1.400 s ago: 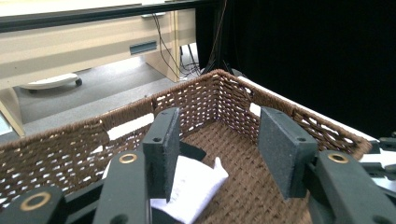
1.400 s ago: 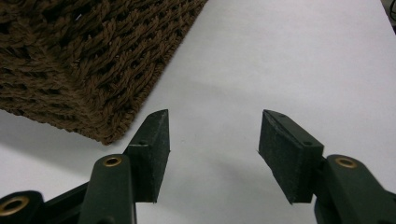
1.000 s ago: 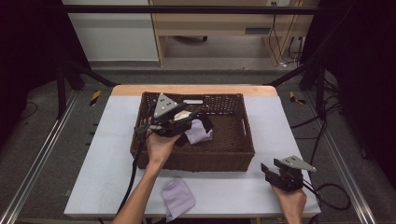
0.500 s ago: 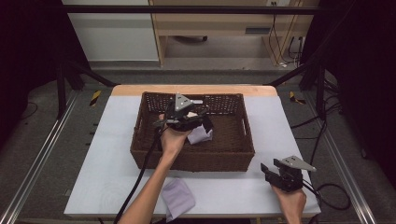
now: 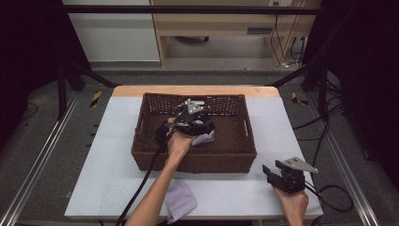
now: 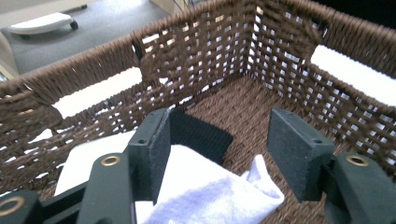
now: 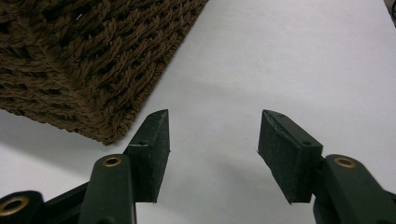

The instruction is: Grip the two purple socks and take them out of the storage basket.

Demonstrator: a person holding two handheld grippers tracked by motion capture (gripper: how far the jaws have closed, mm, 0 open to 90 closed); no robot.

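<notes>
- High view: the left gripper point(image 5: 195, 123) hangs inside the wicker basket point(image 5: 141, 151), near its middle, with a pale lilac cloth point(image 5: 205, 138) in the basket just at its right. A second lilac cloth point(image 5: 178, 200) lies on the bench point(image 5: 103, 160) in front of the basket, beside the person's left forearm. The right gripper point(image 5: 277, 178) rests low over the bench off the basket's near right corner, well apart from both cloths. The left hand is plainly the nearer to either one.
- Left gripper view: the fingers point(image 6: 152, 149) stand wide apart and grip nothing. The cloth point(image 6: 210, 196) lies on the basket floor below and between them, its tip pointing toward the right finger. I cannot tell whether it touches the left finger. A black strip point(image 6: 201, 137) lies just behind. My guess is that this cloth is already placed, so the coming move is back toward the cloth on the bench.
- Right gripper view: the fingers point(image 7: 154, 149) are wide open and empty over bare bench, with the basket's corner point(image 7: 107, 116) just ahead to the left.
</notes>
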